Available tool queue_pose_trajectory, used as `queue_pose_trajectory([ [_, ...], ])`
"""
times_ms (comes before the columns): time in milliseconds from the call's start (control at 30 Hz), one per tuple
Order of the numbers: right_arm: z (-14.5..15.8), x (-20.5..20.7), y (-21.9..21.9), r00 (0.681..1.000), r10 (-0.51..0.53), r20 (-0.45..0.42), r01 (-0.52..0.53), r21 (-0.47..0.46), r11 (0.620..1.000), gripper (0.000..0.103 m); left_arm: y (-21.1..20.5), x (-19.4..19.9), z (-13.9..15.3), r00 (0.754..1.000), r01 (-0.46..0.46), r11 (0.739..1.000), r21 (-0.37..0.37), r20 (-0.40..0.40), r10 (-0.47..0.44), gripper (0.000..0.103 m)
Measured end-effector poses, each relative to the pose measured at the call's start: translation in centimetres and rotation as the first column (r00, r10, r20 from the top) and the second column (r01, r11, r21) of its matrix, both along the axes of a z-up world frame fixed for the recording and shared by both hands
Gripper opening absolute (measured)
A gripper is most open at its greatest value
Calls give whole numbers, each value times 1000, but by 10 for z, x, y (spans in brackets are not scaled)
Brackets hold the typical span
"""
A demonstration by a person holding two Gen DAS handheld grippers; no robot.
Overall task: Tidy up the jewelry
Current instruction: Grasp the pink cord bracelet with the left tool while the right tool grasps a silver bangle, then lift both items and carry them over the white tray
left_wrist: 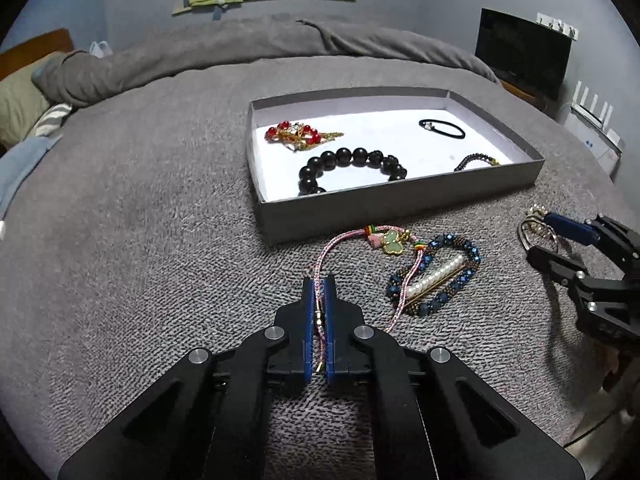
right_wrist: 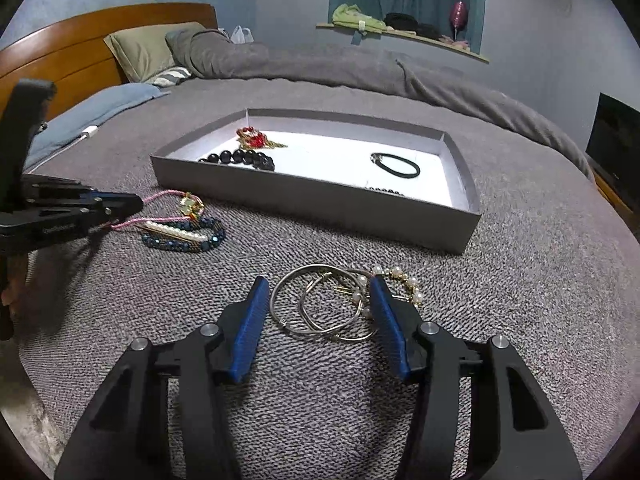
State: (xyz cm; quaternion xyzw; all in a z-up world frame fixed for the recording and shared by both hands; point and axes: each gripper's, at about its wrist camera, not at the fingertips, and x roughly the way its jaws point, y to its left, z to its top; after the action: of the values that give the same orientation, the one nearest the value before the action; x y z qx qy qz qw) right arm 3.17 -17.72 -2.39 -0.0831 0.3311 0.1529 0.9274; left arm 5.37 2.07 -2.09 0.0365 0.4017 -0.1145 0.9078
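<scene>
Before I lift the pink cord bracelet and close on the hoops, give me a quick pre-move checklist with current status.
1. Left gripper jaws shut on pink cord bracelet: ok.
2. Cord free of the blue beaded bracelet: not ok, it lies across it.
3. Tray has bare floor left: ok.
4. Right gripper jaws straddle the wire hoops: ok, open.
5. Pearl hoop clear of the right finger: cannot tell.
</scene>
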Motion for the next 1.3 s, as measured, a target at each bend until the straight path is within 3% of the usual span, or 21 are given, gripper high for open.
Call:
queue_pose_trajectory([
  [267, 1, -2, -2, 1000, -2, 12, 2, 2, 1000, 50, 1, -2, 5, 1000, 3, 1000, -14, 20, -2, 5],
  [500, 13, -9, -10, 998, -13, 63, 10, 48, 999, 50, 5, -16, 29, 994, 15, 998, -61, 111, -8, 5],
  [767, 28, -14, -15, 993, -24, 117, 13, 99, 995, 50, 8, -22, 44, 987, 17, 996, -84, 162, -4, 5],
  [1000, 38, -16, -20, 991, -29, 129, 10, 145, 989, 50, 19, -33, 74, 965, 3, 992, -124, 259, 29, 5],
  [1300, 70, 19, -37, 987, -73, 141, 40, 228, 973, 50, 27, -24, 107, 949, -6, 989, -147, 310, 51, 5],
])
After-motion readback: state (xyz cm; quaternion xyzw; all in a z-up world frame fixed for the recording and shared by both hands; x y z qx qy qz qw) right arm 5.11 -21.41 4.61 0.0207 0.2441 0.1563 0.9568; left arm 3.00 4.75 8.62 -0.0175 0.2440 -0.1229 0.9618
